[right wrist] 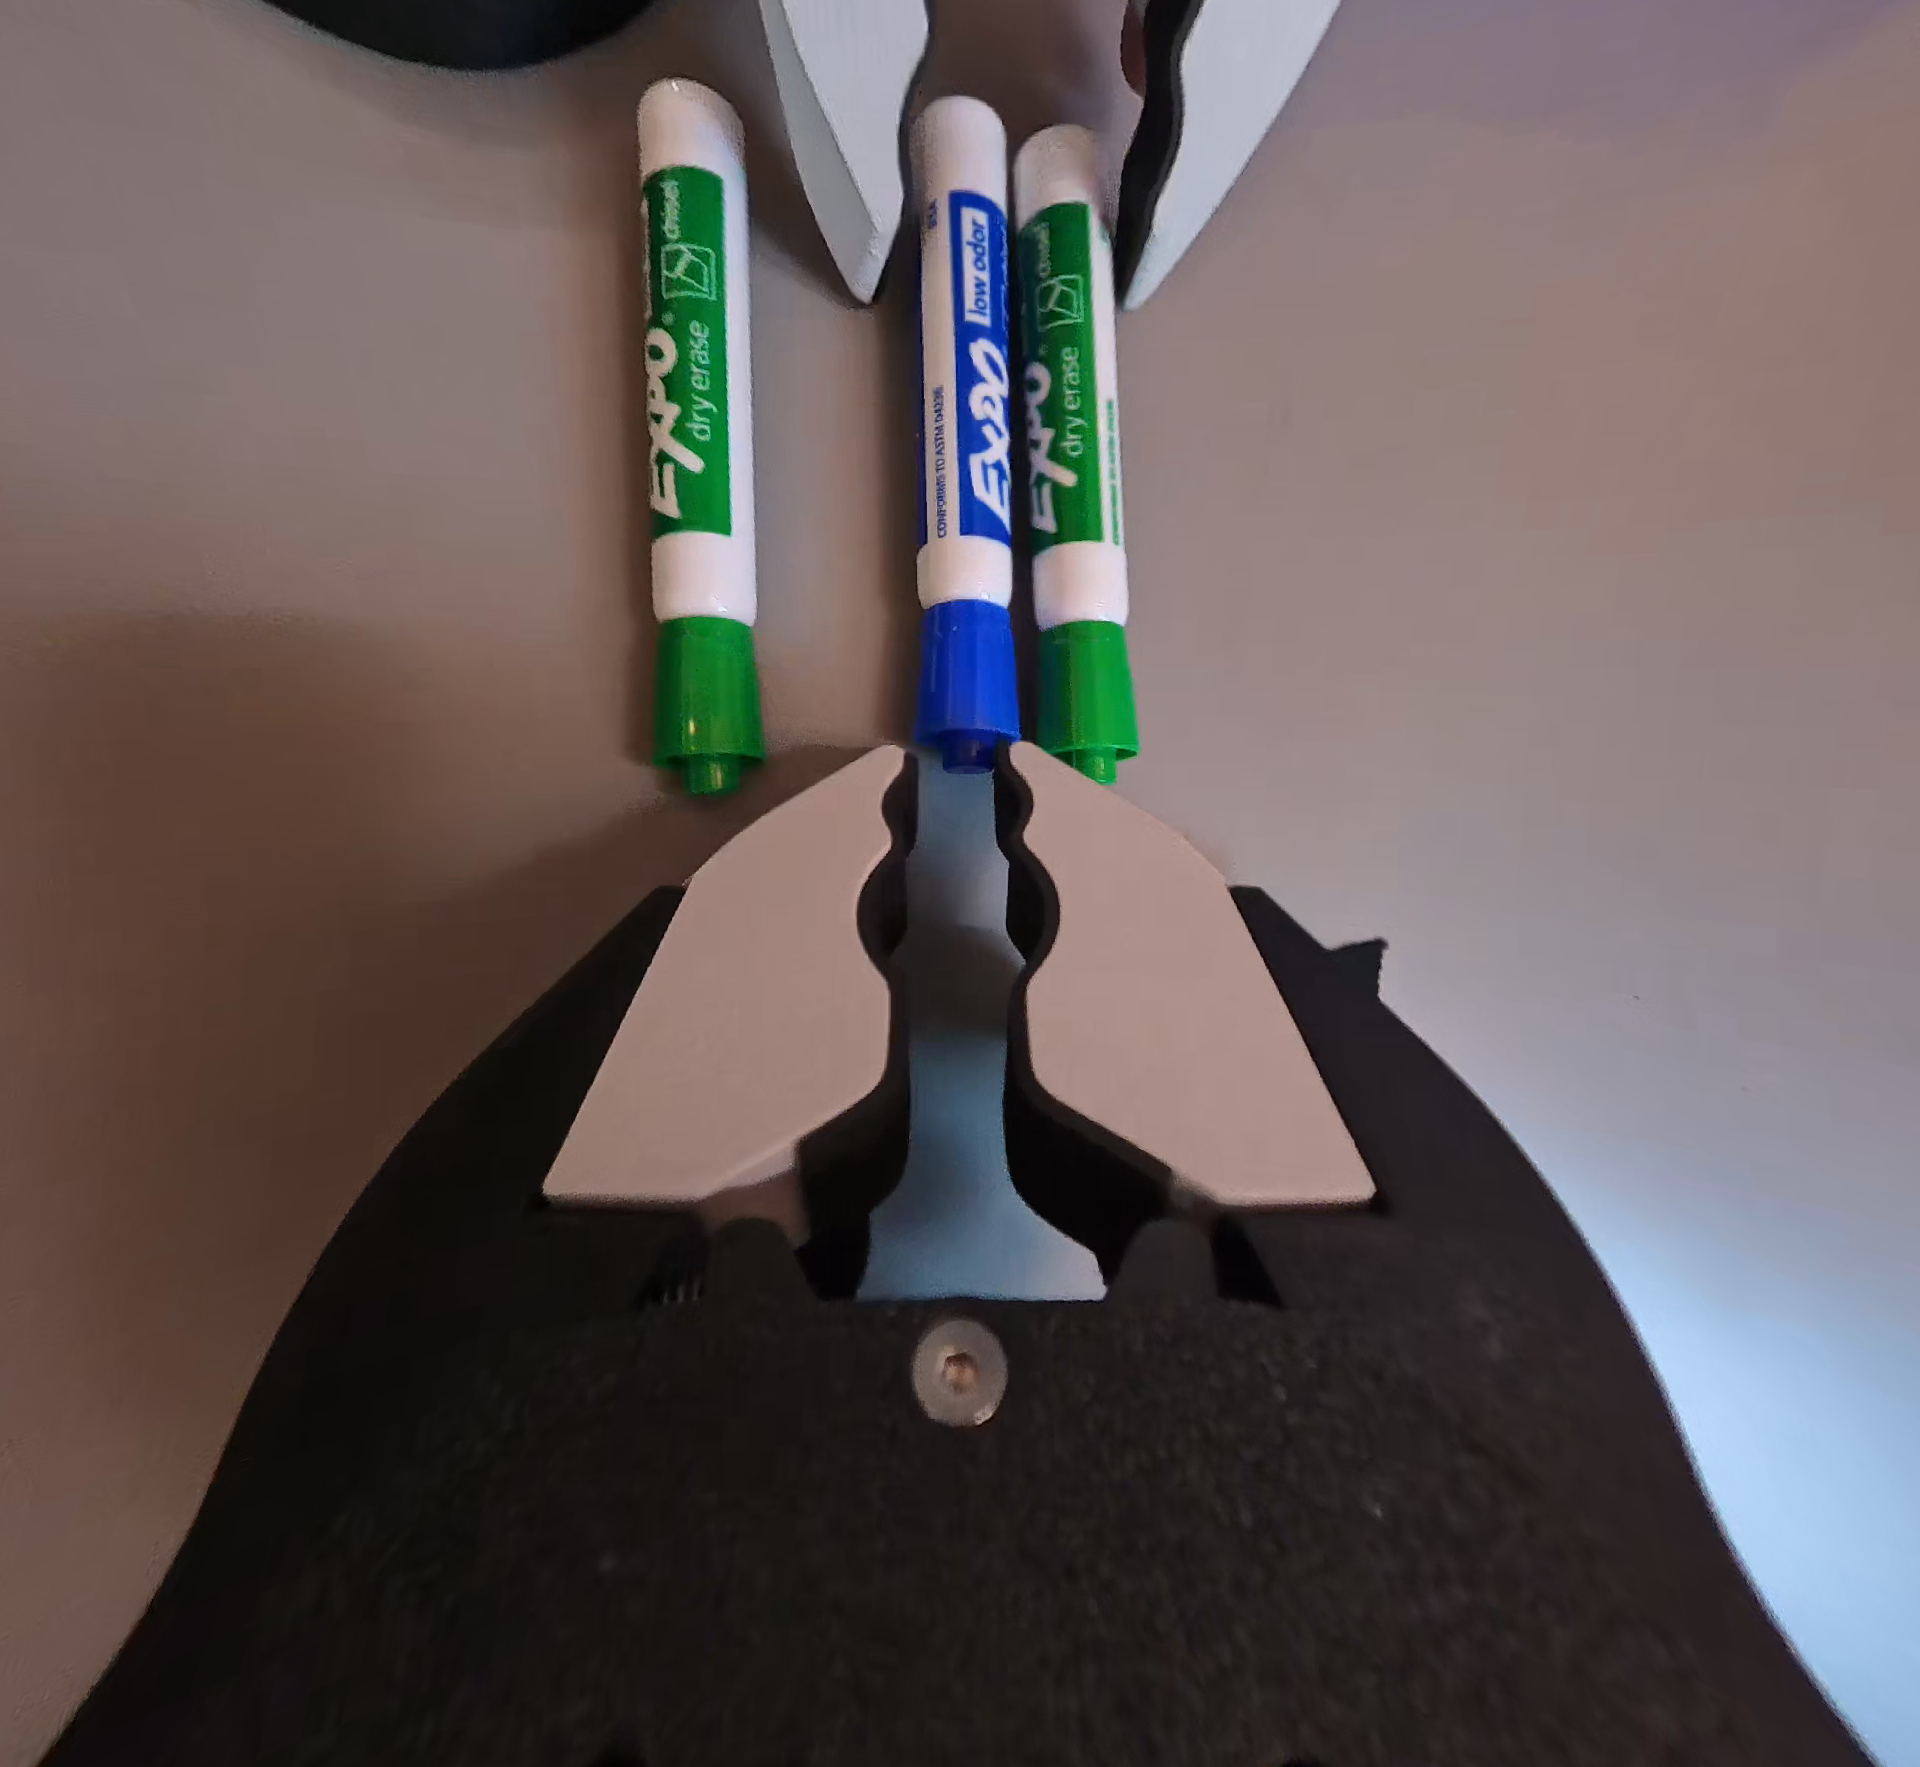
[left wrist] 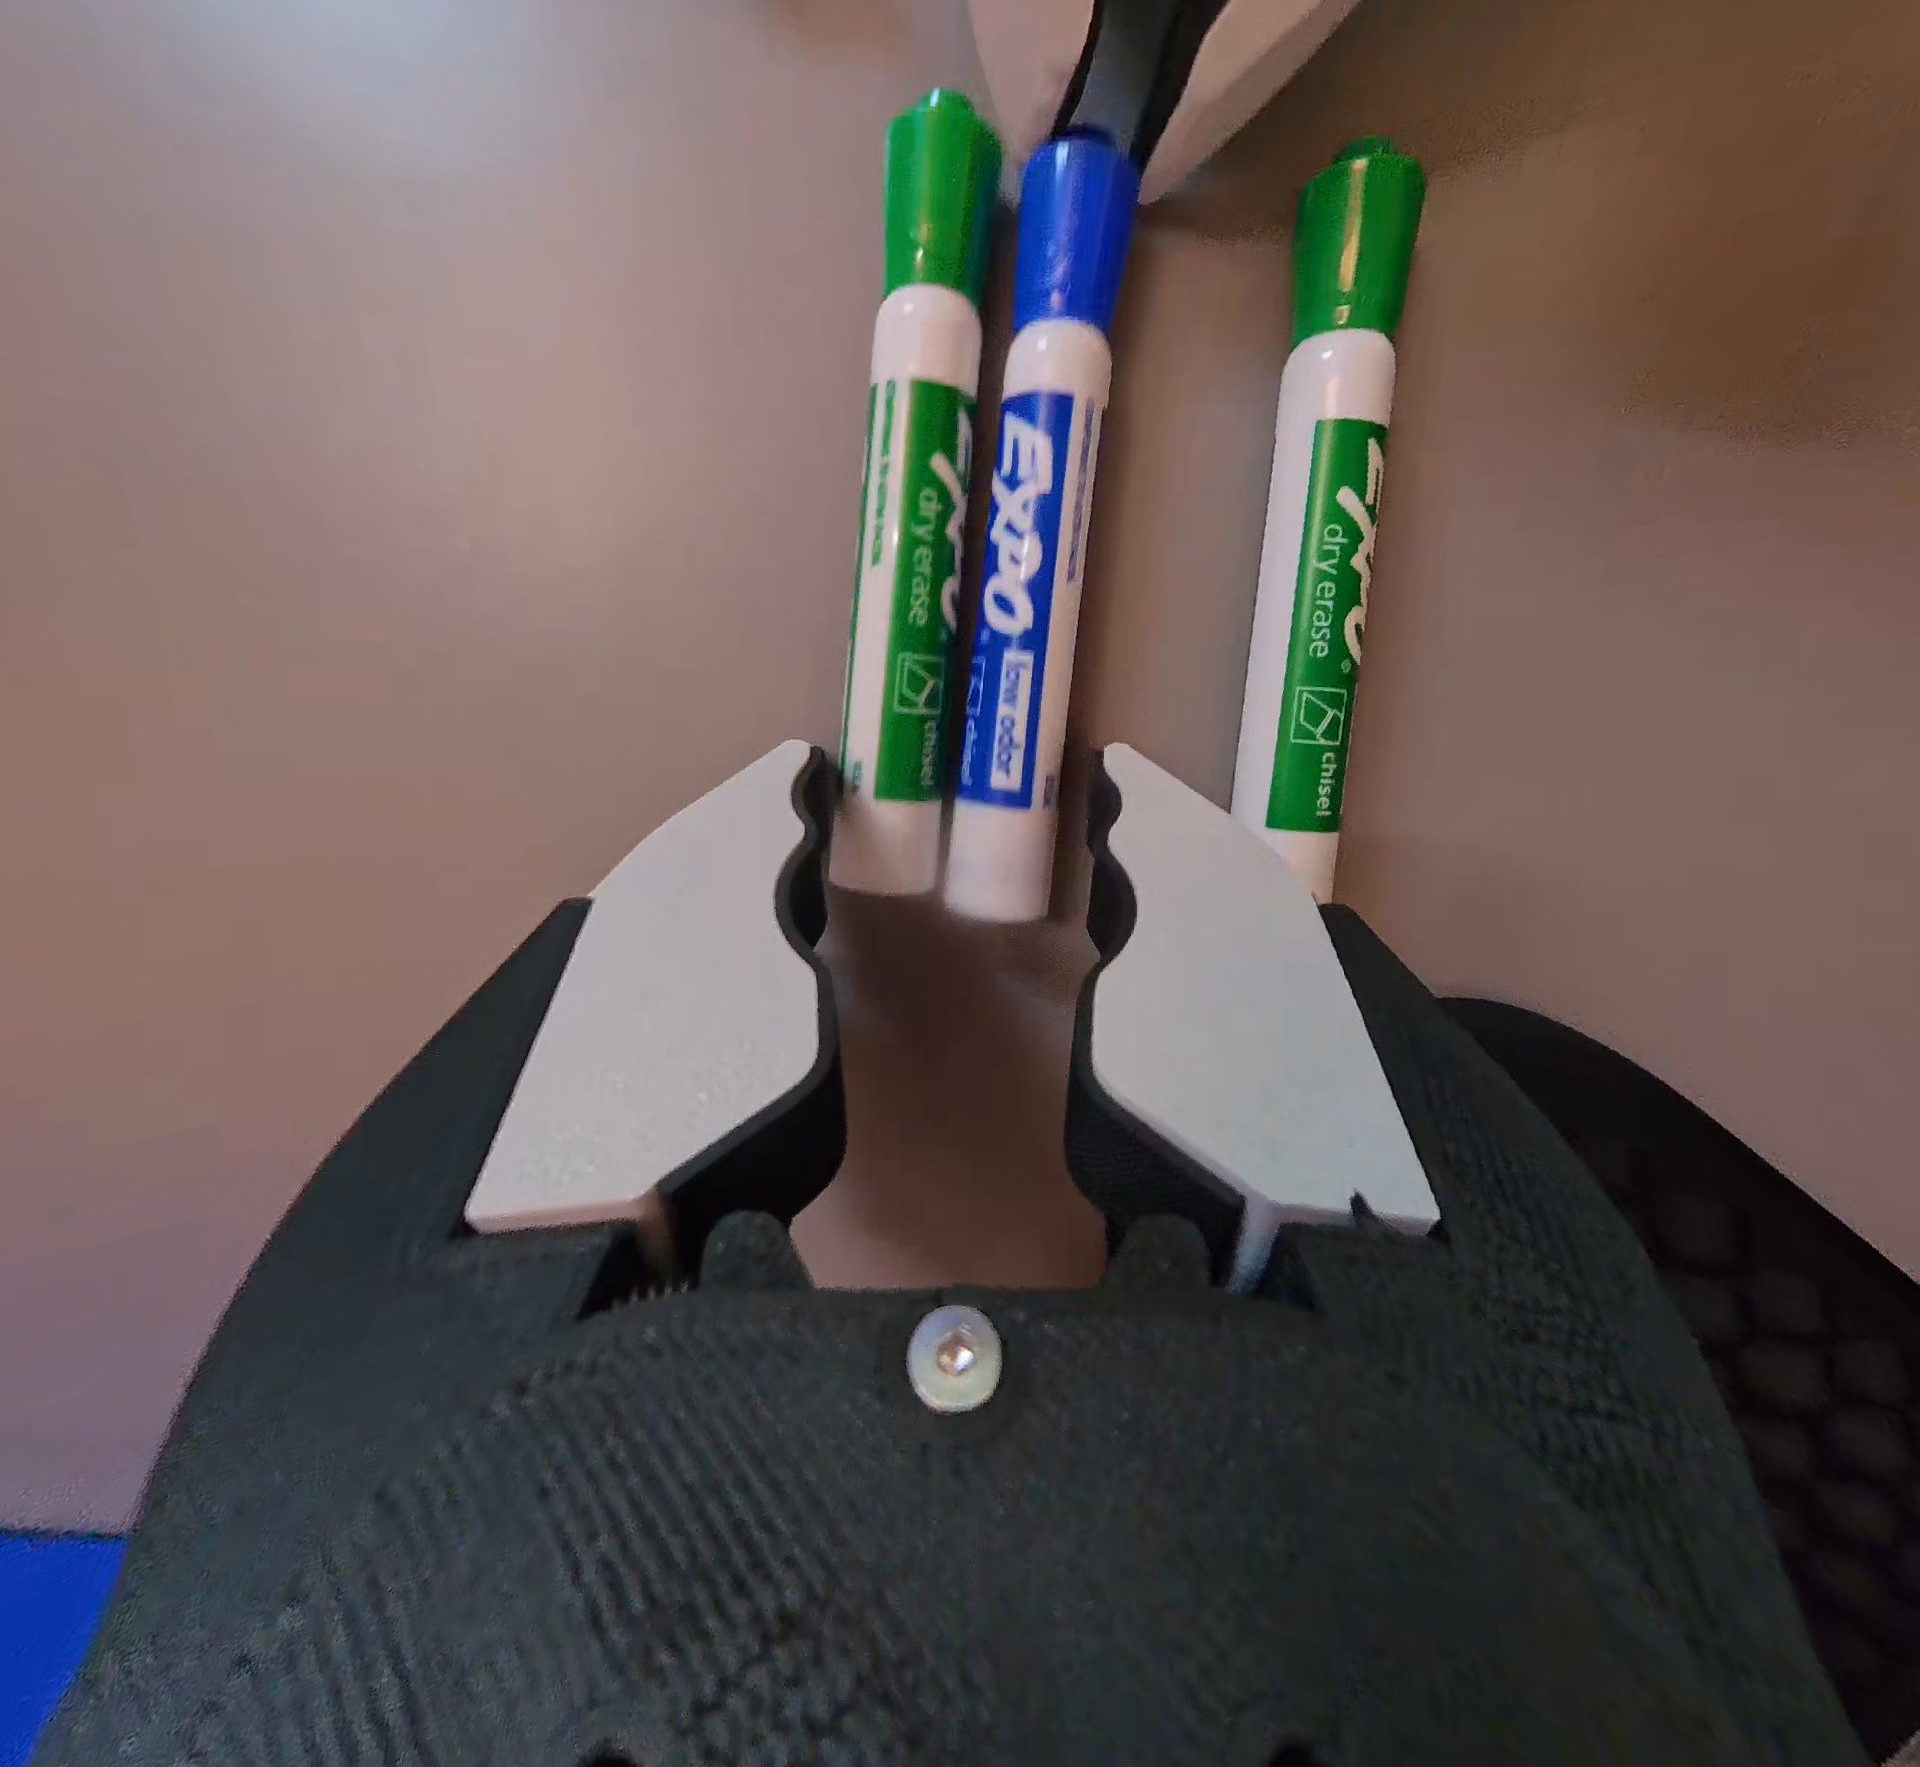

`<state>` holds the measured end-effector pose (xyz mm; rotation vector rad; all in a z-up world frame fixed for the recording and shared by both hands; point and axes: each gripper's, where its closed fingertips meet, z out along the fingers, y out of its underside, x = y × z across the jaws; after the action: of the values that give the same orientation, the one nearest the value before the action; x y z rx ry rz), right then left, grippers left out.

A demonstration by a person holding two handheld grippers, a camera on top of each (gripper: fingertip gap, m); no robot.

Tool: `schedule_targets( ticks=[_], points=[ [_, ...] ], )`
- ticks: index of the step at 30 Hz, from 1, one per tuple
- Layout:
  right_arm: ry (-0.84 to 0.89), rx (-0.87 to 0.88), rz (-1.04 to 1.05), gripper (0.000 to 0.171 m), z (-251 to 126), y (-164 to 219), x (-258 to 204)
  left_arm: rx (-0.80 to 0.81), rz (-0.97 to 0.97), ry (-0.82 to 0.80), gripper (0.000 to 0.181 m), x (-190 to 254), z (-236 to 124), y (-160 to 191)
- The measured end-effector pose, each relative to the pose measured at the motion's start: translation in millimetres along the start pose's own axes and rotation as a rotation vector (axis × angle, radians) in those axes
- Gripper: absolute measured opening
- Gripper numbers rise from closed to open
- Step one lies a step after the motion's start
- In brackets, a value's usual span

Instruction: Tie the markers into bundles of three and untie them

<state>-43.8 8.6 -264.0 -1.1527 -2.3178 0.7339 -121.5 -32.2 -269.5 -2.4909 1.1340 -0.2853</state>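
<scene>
Three dry-erase markers lie parallel on a grey-brown table. A green marker [left wrist: 920,470] and a blue marker [left wrist: 1039,522] lie side by side, touching. A second green marker [left wrist: 1320,574] lies apart to their right. My left gripper [left wrist: 956,761] is open, its jaws on either side of the paired markers' butt ends. My right gripper [right wrist: 961,761] is open by a narrow gap, its tips at the blue marker's [right wrist: 961,387] cap end. The paired green marker [right wrist: 1070,429] and the lone green marker [right wrist: 698,418] show there too. No band or tie is visible.
The two grippers face each other along the markers: the right one [left wrist: 1091,148] shows at the top of the left wrist view, the left one [right wrist: 997,289] at the top of the right wrist view. A blue patch [left wrist: 52,1613] shows at the table's near left. The grippers' ends are close to 10 centimetres from one another.
</scene>
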Motion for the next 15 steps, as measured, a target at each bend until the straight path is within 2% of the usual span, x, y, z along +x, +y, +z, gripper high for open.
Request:
schedule_targets(
  ticks=[4,8,13,15],
  points=[
    [0.022,0.054,0.017,0.024,-16,-4,4,0.004,-0.004,-0.017,0.048,-3,-2,1],
    [0.065,0.058,0.042,0.057,-17,-8,19,0.021,0.002,-0.029,0.044,-4,-1,1],
    [-0.048,-0.025,0.038,0.055,19,-15,15,0.029,0.018,-0.045,0.040,-3,0,-3],
    [-0.117,-0.025,0.069,0.045,25,-22,9,0.041,0.019,-0.049,0.040,-2,0,-3]
  ],
)
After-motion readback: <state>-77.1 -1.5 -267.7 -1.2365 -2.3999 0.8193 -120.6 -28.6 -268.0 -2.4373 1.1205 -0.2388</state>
